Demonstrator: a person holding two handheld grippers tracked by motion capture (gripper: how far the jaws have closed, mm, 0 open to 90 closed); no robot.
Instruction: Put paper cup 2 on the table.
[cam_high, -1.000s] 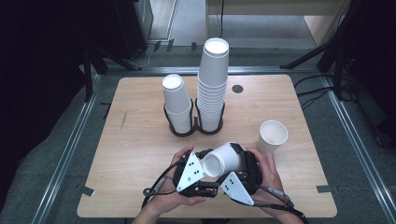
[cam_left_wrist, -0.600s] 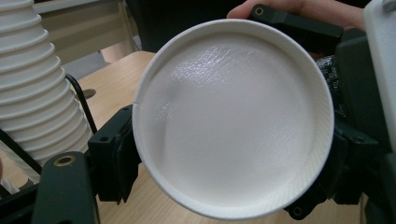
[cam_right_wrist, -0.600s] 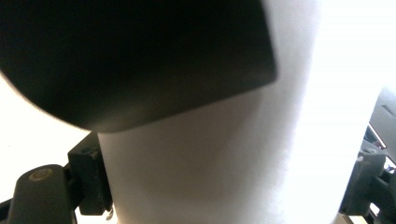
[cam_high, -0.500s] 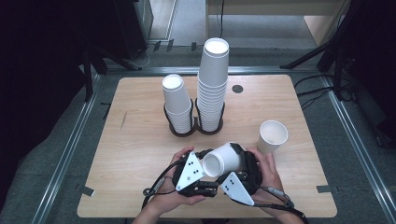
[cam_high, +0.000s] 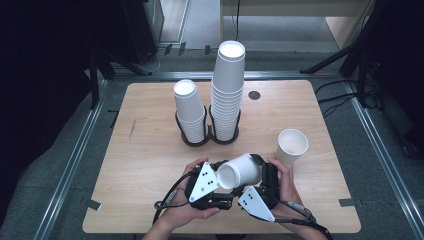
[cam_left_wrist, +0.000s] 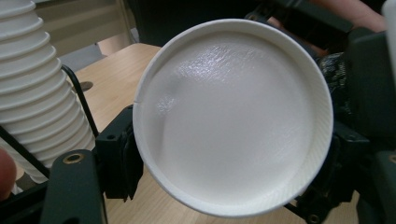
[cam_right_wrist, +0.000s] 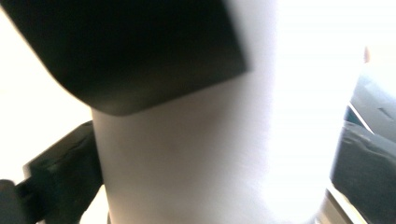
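1. A white paper cup (cam_high: 241, 171) lay on its side above the near edge of the light wooden worktop (cam_high: 145, 150), its open mouth turned toward the person's left.
2. The right hand-held gripper (cam_high: 263, 172) was clamped on this white paper cup; in the right gripper view the cup wall (cam_right_wrist: 210, 154) sat pressed between the dark jaws, very close to the lens and overexposed.
3. The left hand-held gripper (cam_high: 212, 182) sat just beside the cup's mouth. Its own view looked straight into the cup's inside (cam_left_wrist: 233, 116), the rim filling the space between its jaws; whether those jaws were touching the rim or standing wide I cannot tell.
4. Both of the person's hands were close together, the grey three-cornered plates on either side of the cup.
5. A second white paper cup (cam_high: 291, 146) stood upright on the worktop, near the right gripper and apart from it.
6. Farther back, a short stack of white paper cups (cam_high: 189, 111) and a taller stack (cam_high: 227, 87) stood side by side in black wire holders.
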